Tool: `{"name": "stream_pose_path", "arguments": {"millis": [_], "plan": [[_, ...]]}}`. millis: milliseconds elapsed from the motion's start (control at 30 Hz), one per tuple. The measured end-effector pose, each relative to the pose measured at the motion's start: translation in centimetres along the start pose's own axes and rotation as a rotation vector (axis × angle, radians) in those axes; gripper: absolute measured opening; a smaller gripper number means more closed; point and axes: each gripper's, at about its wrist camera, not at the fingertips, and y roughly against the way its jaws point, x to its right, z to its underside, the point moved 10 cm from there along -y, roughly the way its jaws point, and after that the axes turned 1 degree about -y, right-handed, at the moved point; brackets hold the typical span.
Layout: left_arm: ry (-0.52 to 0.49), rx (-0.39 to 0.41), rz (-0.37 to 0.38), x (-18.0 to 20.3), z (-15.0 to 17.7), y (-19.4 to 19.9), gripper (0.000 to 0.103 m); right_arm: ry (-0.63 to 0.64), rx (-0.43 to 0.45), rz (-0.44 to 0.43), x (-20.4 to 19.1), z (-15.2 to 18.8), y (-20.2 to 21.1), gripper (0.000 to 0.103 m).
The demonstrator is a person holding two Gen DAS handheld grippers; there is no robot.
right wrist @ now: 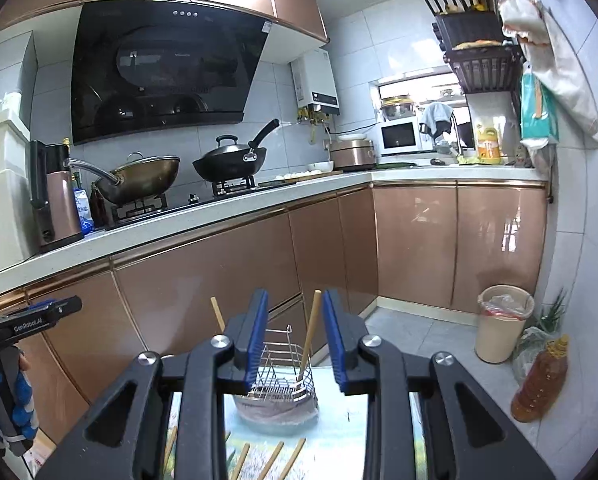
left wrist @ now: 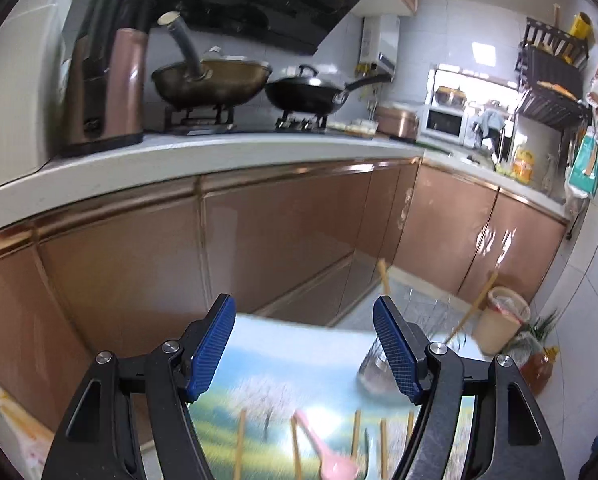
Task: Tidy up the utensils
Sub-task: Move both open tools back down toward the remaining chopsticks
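Left gripper (left wrist: 304, 354) gapes wide and empty above the bench (left wrist: 283, 364); right gripper (right wrist: 295, 340) stands narrowly parted, gripping nothing. At lower centre, a wire utensil rack (right wrist: 285, 376) holds chopsticks (right wrist: 310, 332); others, apparently with a pink spoon (left wrist: 331, 460), lie blurred below.

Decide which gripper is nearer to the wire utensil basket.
Right, as far as the views show. The right gripper points straight at the wire basket, framing it between its fingers. From the left gripper, the basket sits off to the right, behind one finger.

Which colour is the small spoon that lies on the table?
Pink spoon; the left wrist view shows it best.
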Motion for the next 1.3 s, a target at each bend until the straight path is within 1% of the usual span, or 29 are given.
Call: {"name": "stream_pose_path", "arguments": {"millis": [100,267,400,600,700,1000,1100,1167,1300], "plan": [[0.002,-0.043,-0.019,-1.2,1.3,1.6,0.071,-0.006,-0.010,0.010,-0.4,0.0,2.1,0.027],[0.007,-0.118,-0.024,-2.7,4.1,3.5,0.070,0.007,-0.038,0.015,-1.6,0.5,5.2,0.027],[0.000,-0.136,-0.029,-3.4,5.3,5.0,0.070,0.026,-0.062,0.019,-2.2,1.1,7.0,0.027],[-0.007,-0.124,-0.029,-3.8,6.0,7.2,0.070,0.027,-0.075,0.020,-2.7,1.7,9.2,0.027],[-0.008,-0.136,-0.018,-4.0,6.7,7.5,0.070,0.023,-0.112,0.021,-2.9,3.2,9.5,0.027],[-0.016,-0.201,-0.012,-4.6,11.5,6.3,0.070,-0.030,-0.281,0.007,-2.1,12.3,8.0,0.027],[-0.014,-0.220,-0.013,-4.8,13.0,5.8,0.070,-0.039,-0.317,0.016,-1.7,14.6,7.4,0.027],[-0.013,-0.238,-0.022,-5.1,14.1,5.0,0.070,-0.037,-0.332,0.026,-1.5,15.6,7.0,0.027],[-0.010,-0.280,-0.041,-5.6,15.6,3.0,0.070,-0.054,-0.365,0.011,-1.4,17.3,5.8,0.027]]}}
